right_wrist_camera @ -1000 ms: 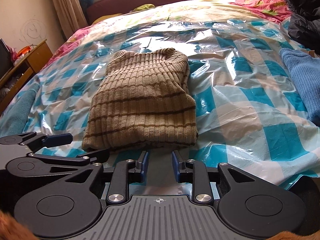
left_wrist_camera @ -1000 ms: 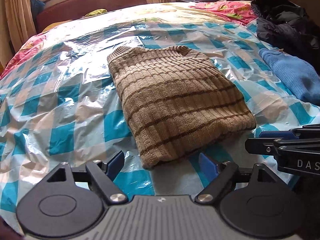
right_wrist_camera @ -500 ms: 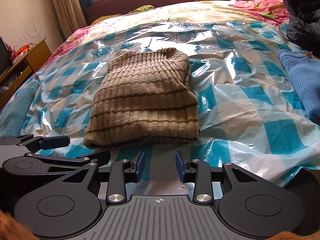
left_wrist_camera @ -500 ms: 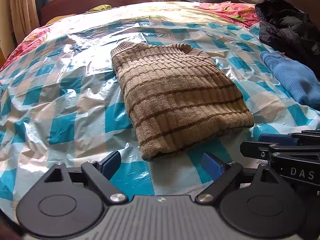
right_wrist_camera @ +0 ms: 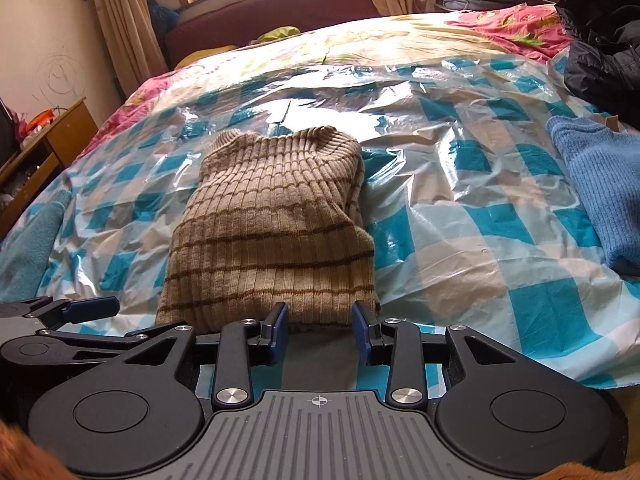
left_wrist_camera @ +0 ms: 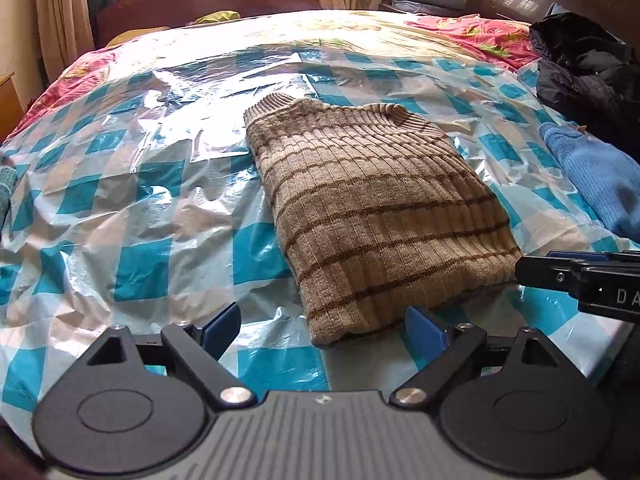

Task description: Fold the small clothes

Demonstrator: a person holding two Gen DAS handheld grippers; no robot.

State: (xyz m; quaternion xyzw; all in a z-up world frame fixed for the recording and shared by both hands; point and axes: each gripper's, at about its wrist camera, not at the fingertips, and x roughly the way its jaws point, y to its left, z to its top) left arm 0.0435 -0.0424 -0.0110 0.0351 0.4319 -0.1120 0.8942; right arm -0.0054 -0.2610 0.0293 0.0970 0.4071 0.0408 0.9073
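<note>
- Sweater (left_wrist_camera: 372,216), tan ribbed knit with thin brown stripes, lies folded into a compact rectangle near the middle of the bed, its collar end pointing away from the cameras.
- Under it spreads a crinkled, shiny plastic sheet (left_wrist_camera: 132,216) in a blue-and-white check, covering most of the bed.
- Left gripper (left_wrist_camera: 322,326) sits low at the sweater's near-left corner; its jaws stand wide apart with nothing between the blue pads, which touch no fabric.
- Right gripper (right_wrist_camera: 320,330) sits at the sweater's near edge; its jaws are parted only narrowly and hold nothing. The folded hem shows in the gap just ahead of the pads, and I cannot tell whether the tips brush it.
- In each wrist view the other gripper pokes in from the side, close alongside.
- To the right lies a blue knitted garment (right_wrist_camera: 596,184), well apart from the sweater.
- Beyond it, at the far right, sits a heap of dark clothing (left_wrist_camera: 588,68).
</note>
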